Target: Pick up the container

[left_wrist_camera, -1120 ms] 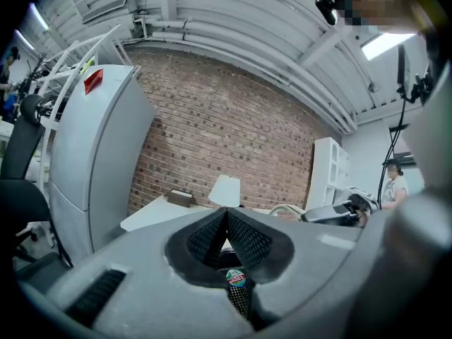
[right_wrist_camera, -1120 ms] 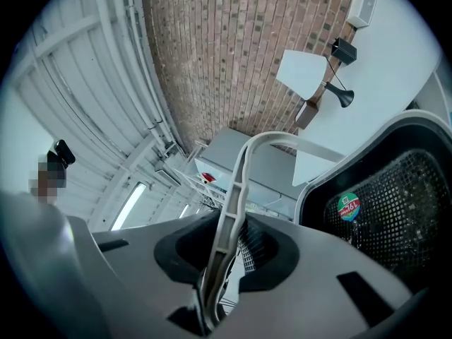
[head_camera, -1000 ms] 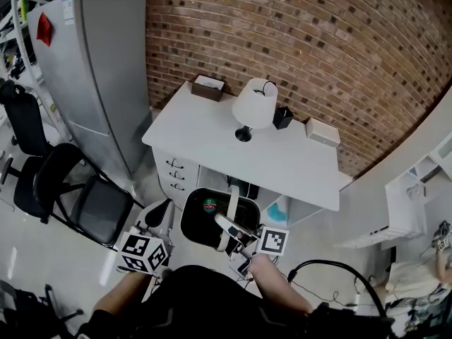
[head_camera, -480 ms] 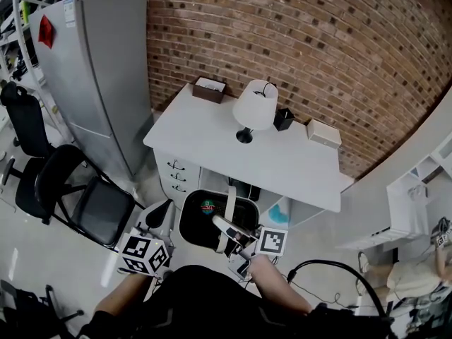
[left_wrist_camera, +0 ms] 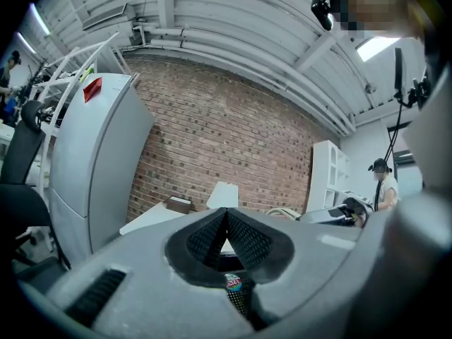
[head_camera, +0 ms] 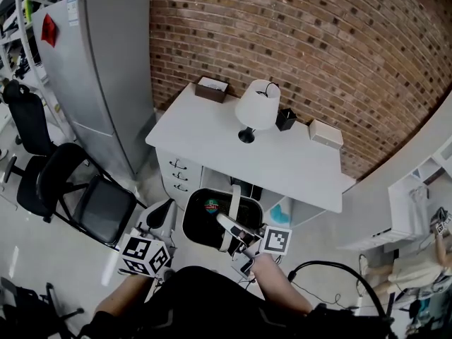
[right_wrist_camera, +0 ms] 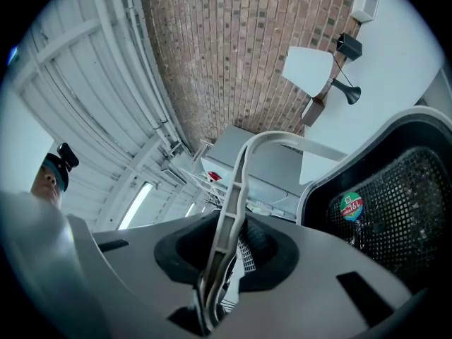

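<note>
The container [head_camera: 205,221] is a black mesh bin with a round coloured sticker and a white bail handle [head_camera: 232,202]. It hangs in front of the white desk [head_camera: 205,136]. My right gripper [head_camera: 233,229] is shut on that handle. In the right gripper view the handle [right_wrist_camera: 236,182] runs up between the pads, and the mesh container [right_wrist_camera: 402,189] hangs to the right with its sticker [right_wrist_camera: 351,206] showing. My left gripper [head_camera: 164,216] is just left of the bin and apart from it. In the left gripper view this gripper [left_wrist_camera: 226,217] is shut with nothing in it.
On the desk stand a white lamp [head_camera: 258,106], a brown box [head_camera: 212,88], a black cup [head_camera: 285,119] and a small white box [head_camera: 325,133]. A drawer unit [head_camera: 176,179] sits under the desk. A grey cabinet [head_camera: 95,76] and black chairs [head_camera: 78,189] stand to the left.
The whole scene has drifted slightly right and down in the head view. The right gripper's hold on the handle is unchanged, and the left gripper stays shut beside the bin.
</note>
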Demonstrator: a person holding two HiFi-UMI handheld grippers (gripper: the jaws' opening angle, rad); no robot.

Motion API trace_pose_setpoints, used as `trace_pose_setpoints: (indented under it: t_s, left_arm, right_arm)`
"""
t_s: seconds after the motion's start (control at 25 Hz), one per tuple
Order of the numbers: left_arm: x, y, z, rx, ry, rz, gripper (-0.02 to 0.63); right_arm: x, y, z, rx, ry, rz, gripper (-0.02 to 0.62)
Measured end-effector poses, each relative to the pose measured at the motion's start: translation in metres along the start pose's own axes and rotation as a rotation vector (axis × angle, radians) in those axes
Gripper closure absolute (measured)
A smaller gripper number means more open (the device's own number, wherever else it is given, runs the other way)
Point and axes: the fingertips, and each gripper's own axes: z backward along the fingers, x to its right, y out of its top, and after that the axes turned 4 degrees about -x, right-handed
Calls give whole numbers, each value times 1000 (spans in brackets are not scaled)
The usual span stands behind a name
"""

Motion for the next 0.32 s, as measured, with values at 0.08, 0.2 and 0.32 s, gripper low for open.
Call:
trace_pose_setpoints:
  t_s: [0.08, 0.2, 0.32]
  left_arm:
    - [-1, 0, 1, 1, 3, -1, 598]
    - [-1, -2, 3, -2, 2, 2, 598]
    - [-1, -3, 6, -2, 1, 4, 598]
  right_arm:
    - [-2, 1, -1, 1, 6, 5, 538]
    - [-5, -3, -2, -2, 12, 8, 538]
    - [-8, -7, -4, -8, 12, 12, 538]
